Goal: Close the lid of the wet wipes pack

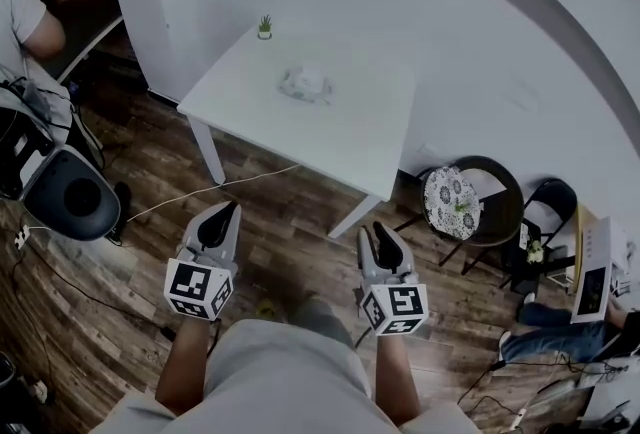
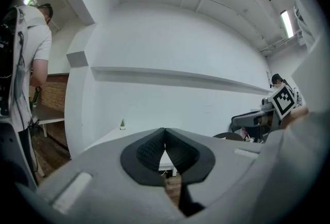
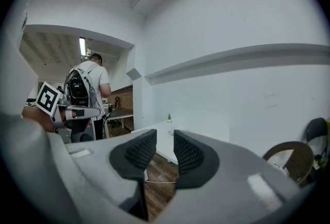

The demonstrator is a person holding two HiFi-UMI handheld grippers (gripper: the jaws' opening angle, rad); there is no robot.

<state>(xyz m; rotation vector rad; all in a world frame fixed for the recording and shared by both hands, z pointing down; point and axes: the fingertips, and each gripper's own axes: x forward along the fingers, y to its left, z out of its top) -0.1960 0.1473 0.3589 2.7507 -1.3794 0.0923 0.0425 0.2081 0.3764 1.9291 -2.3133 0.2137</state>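
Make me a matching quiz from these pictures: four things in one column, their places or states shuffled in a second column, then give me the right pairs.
Things:
1. wet wipes pack
2. potted plant
3. left gripper
4. right gripper

Places or states:
A. jaws apart, nothing between them
B. at the far corner of the white table
C. jaw tips together, holding nothing
D. near the middle of the white table

Pairs: 1-D, 2-B, 3-C, 4-A

left gripper (image 2: 165,132), jaws touching at the tips, white table (image 2: 110,140) beyond, small potted plant (image 2: 122,124) on it
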